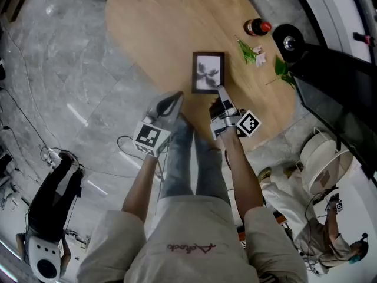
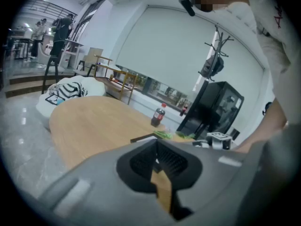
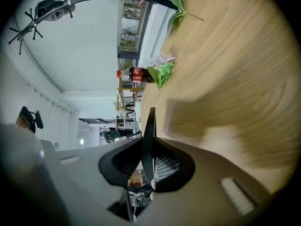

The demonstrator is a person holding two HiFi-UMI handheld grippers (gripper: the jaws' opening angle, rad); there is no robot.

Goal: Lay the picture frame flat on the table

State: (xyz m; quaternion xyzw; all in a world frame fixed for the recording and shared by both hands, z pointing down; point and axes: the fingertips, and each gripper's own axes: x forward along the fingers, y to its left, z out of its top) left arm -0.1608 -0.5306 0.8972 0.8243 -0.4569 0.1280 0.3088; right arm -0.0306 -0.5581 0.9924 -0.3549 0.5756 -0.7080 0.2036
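The picture frame (image 1: 207, 71) is on the wooden table (image 1: 153, 22), photo side up, mid-table and toward your right. Its long axis runs straight away from you, nearly in line with the right gripper (image 1: 222, 92). That gripper is pinching the near short edge, close to the right-hand corner. Its own view shows the thin dark edge clamped between the pads, seen edge-on. So the frame lies directly ahead of your right gripper and extends away from it. I'd judge any lowering pivots about the far short edge.

The left gripper (image 1: 175, 101) sits by the table's near edge, left of the frame and apart from it, jaws pressed together on nothing. The right one is nearer and the only one in contact.

Hard to call: whether the frame is fully flat or its near edge is lifted off the wood. From above it reads flat. The left gripper view shows it as a low dark sliver, possibly raised a little at your end. Any stand on the back is hidden. The cola bottle (image 1: 257, 26) and green sprigs (image 1: 248, 50) sit beyond the frame on the right, well apart.
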